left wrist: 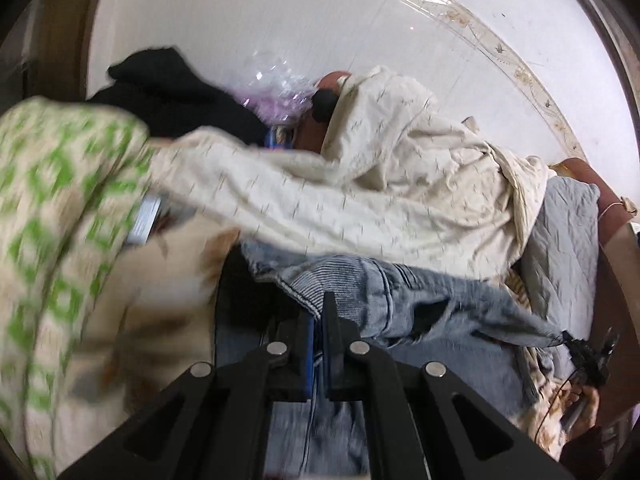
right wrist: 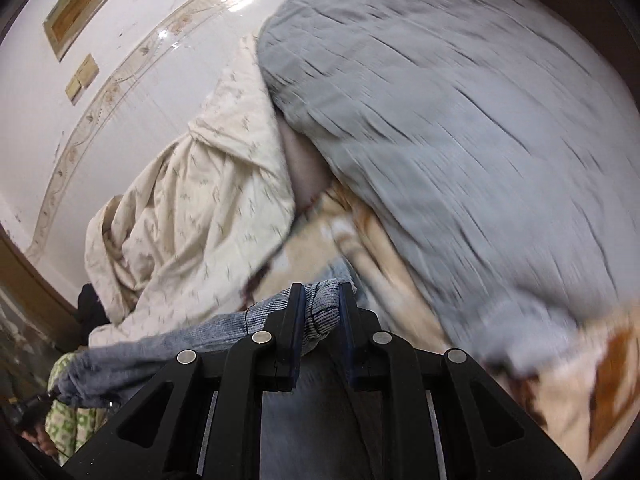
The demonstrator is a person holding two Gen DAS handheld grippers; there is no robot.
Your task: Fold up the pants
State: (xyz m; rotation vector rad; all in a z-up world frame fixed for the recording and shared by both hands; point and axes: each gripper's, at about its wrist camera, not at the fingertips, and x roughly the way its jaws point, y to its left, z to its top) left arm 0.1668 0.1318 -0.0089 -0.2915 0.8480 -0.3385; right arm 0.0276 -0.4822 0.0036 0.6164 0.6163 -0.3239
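Note:
The pants are light blue jeans (left wrist: 420,312), held up and stretched between both grippers over a bed. My left gripper (left wrist: 318,320) is shut on one end of the denim edge. My right gripper (right wrist: 320,308) is shut on a bunched fold of the jeans (right wrist: 320,312), and the denim (right wrist: 160,352) runs away to the lower left toward the other gripper (right wrist: 32,404). The right gripper also shows small at the far right of the left wrist view (left wrist: 584,356). The rest of the jeans hangs below, hidden by the gripper bodies.
A cream quilt (left wrist: 360,192) and a grey quilted blanket (right wrist: 460,120) lie heaped on the bed. A green-and-cream cloth (left wrist: 52,208) is at the left, with a black garment (left wrist: 168,92) and a plastic bag (left wrist: 276,92) behind. The white wall (left wrist: 280,8) stands beyond.

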